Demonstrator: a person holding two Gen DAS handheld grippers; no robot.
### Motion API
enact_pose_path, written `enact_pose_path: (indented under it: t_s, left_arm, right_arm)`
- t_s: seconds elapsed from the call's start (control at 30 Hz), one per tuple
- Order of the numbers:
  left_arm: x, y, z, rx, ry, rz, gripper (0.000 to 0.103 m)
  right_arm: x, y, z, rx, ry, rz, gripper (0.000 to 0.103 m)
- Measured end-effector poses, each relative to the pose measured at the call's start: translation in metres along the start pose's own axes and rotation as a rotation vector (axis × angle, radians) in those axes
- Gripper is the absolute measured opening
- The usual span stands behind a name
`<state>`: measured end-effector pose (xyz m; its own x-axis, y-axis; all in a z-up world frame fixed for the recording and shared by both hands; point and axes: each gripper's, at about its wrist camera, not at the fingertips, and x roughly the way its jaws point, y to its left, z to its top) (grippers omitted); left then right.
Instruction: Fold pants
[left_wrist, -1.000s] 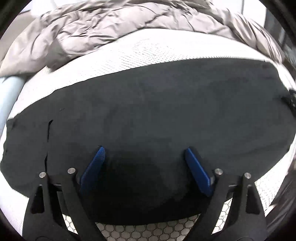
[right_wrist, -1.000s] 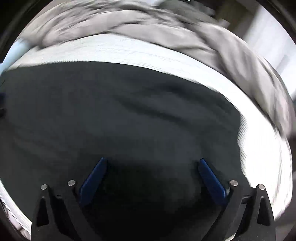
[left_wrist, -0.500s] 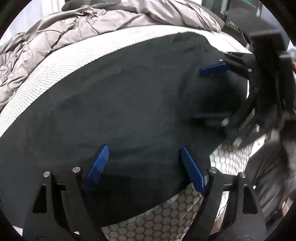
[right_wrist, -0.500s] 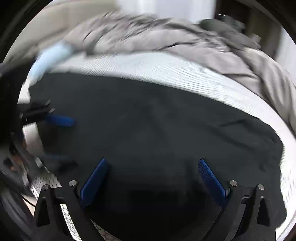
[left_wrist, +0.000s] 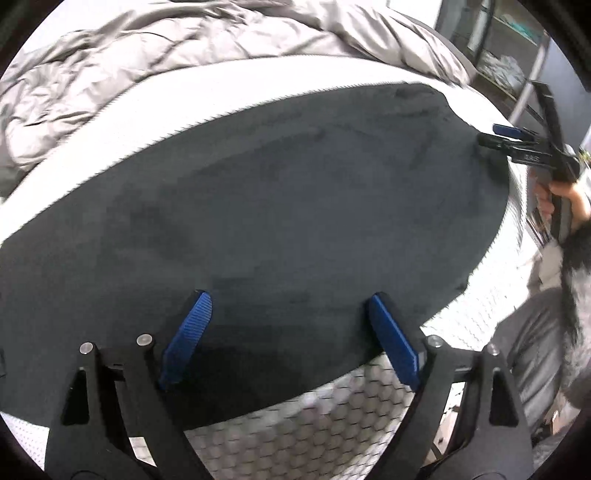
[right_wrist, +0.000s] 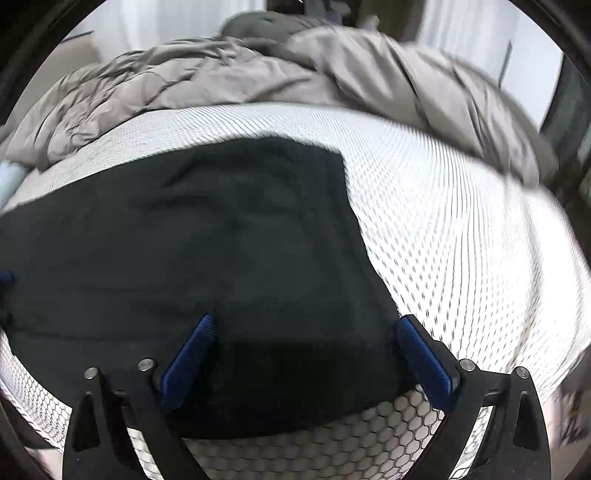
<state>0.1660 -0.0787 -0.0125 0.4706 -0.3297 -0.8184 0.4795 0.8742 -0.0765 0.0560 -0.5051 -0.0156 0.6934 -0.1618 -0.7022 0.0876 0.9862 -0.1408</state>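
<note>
Pants (left_wrist: 280, 206) lie flat at the bed's (right_wrist: 461, 229) near edge; your claws have spread apart along it, both gaping, the left claw (left_wrist: 291, 336) opening, ready to pinch

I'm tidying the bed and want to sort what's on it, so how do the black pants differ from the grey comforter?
The pants are black; the comforter is pale grey.
The pants lie spread flat and smooth on the white mattress; the comforter is bunched up and heavily wrinkled.
The pants sit by the near edge, under both open grippers, the left gripper and the right gripper; the comforter is piled at the far side.
Both are soft fabric resting on the same mattress.
</note>
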Motion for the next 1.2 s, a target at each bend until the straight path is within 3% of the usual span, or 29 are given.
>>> enact_pose_path:
  t_s: [0.17,0.27,0.3,0.4,0.53,0.67,0.77,0.83,0.87,0.93,1.0,1.1,1.2]
  left_arm:
    - [-0.014,0.065,-0.007,-0.173,-0.025,0.134,0.086]
    - [-0.014,0.106,-0.025,-0.225,0.024,0.23,0.086]
    - [-0.015,0.114,-0.03,-0.226,0.026,0.234,0.086]
    - [-0.038,0.141,-0.053,-0.22,0.027,0.214,0.088]
    - [-0.068,0.17,-0.078,-0.232,0.019,0.308,0.088]
    - [-0.106,0.212,-0.09,-0.361,-0.101,0.313,0.087]
    - [-0.122,0.253,-0.097,-0.466,-0.16,0.395,0.087]
    - [-0.113,0.277,-0.1,-0.518,-0.108,0.401,0.083]
    - [-0.106,0.287,-0.102,-0.523,-0.071,0.41,0.077]
    - [-0.093,0.307,-0.11,-0.505,-0.012,0.457,0.076]
    - [-0.095,0.327,-0.118,-0.544,-0.009,0.5,0.071]
    - [-0.109,0.354,-0.131,-0.638,-0.052,0.468,0.051]
    - [-0.112,0.354,-0.13,-0.643,-0.044,0.512,0.044]
  right_arm:
    - [-0.009,0.065,0.03,-0.047,-0.102,0.122,0.1]
    - [0.009,0.103,0.03,-0.146,-0.037,0.181,0.1]
    - [0.014,0.111,0.029,-0.182,-0.012,0.165,0.1]
    - [0.039,0.127,0.019,-0.318,0.06,0.005,0.1]
    - [0.041,0.097,0.02,-0.197,0.09,-0.016,0.101]
    - [0.043,0.092,0.025,-0.187,0.08,-0.03,0.101]
    - [0.036,0.103,0.027,-0.213,0.047,0.006,0.101]
    - [0.031,0.114,0.027,-0.237,0.03,0.041,0.101]
    - [0.035,0.121,0.032,-0.246,0.026,0.055,0.101]
    - [0.033,0.135,0.032,-0.277,0.025,0.099,0.101]
    - [0.044,0.14,0.034,-0.31,0.031,0.105,0.101]
    - [0.044,0.145,0.031,-0.325,0.034,0.095,0.101]
    - [0.048,0.136,0.037,-0.304,0.039,0.081,0.101]
